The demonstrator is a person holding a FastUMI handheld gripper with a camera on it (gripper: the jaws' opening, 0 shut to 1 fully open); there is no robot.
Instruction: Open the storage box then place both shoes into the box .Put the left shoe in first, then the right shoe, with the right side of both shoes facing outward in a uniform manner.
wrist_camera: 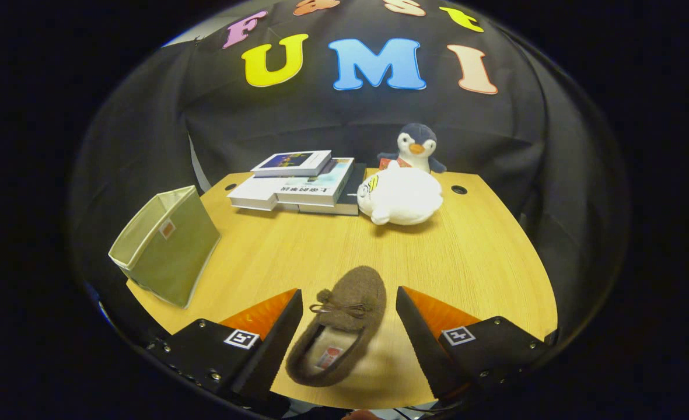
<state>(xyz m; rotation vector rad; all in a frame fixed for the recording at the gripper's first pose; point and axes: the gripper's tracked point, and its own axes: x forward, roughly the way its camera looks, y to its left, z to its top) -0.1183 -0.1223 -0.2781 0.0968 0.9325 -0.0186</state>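
Straddling the brown moccasin slipper (339, 326) with gripper (349, 312) fingers spread apart (touching nothing); toe beyond fingertips, long axis nearly along them.

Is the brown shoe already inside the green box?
No, the brown shoe lies on the table between the open fingers, while the green box stands apart.

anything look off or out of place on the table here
The green storage box lies tipped on its side at the table's edge. One brown shoe lies between the open gripper's fingers.
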